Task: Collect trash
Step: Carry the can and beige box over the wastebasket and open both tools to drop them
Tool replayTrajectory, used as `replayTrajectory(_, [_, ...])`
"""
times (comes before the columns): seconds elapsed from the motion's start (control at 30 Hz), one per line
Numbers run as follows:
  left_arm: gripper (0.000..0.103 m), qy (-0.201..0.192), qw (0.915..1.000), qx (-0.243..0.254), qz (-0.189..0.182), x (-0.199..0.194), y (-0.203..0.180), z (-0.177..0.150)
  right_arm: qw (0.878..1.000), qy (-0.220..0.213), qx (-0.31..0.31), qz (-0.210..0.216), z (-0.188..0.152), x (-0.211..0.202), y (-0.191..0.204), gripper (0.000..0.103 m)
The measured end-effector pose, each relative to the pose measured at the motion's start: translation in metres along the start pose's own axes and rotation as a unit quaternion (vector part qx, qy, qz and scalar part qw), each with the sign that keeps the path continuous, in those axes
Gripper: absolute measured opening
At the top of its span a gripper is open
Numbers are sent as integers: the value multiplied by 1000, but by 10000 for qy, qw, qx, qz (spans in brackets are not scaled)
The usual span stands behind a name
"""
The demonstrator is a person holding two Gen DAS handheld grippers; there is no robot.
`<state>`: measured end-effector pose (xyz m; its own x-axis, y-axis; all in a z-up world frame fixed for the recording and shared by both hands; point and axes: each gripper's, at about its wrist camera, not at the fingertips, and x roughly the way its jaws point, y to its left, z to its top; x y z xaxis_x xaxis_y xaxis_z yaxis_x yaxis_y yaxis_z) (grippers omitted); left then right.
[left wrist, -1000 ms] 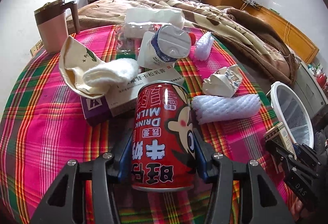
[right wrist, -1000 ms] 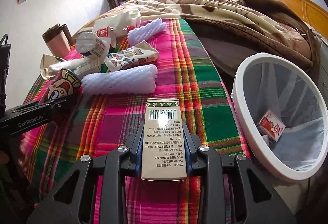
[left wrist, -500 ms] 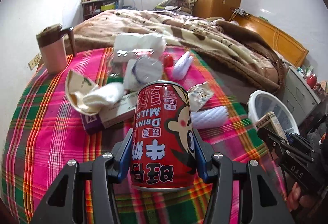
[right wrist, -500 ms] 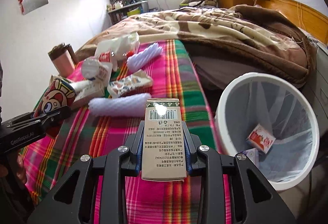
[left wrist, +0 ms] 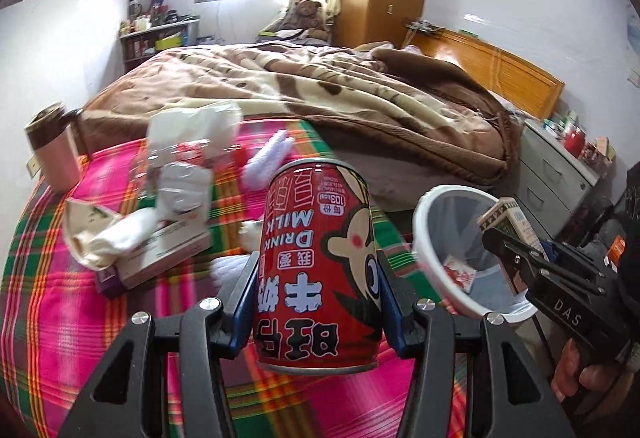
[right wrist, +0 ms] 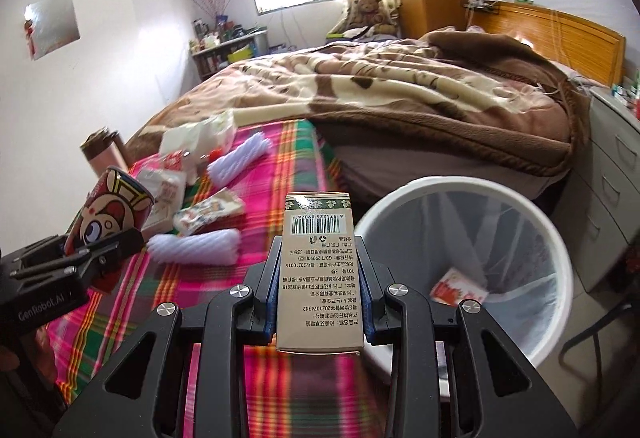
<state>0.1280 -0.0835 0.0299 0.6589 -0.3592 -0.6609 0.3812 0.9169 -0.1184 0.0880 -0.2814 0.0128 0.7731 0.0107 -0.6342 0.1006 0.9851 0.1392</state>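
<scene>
My left gripper (left wrist: 316, 302) pinches a red milk can (left wrist: 316, 270) upside down, its printed letters inverted, both fingers pressed against its sides; the can hangs in the air above the pink plaid cloth (left wrist: 60, 302). My right gripper (right wrist: 320, 302) clamps a tan carton (right wrist: 319, 270) by its long sides, barcode end pointing away from me, held just beside the rim of the white bin (right wrist: 460, 185). The bin stands off the cloth's edge, lined with a thin clear bag, and a small red-and-white packet (right wrist: 458, 288) lies at its bottom.

On the cloth, near the carton, lies a white foam sleeve (right wrist: 196, 246), with a crumpled printed wrapper (right wrist: 208, 213) just past it and a second foam sleeve (right wrist: 240, 159) farther off. A flat box (left wrist: 164, 254) lies to the left under a wad of tissue (left wrist: 124, 234) and a torn paper bag (left wrist: 86, 222). A pink mug (left wrist: 54, 153) with a brown lid stands upright at the far left corner. A brown blanket (left wrist: 360, 97) covers the bed beyond.
</scene>
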Motion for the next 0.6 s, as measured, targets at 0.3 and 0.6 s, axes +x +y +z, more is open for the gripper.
replayTrajectory(0.3, [54,78,9985,331,-421,21,-55,7,9995,-18,214,-237,6,-3,-39,32])
replayTrajectory(0.6, [54,328,9947,563,-800,47,-101,7,9983,160,359,-423,5,5,-75,32])
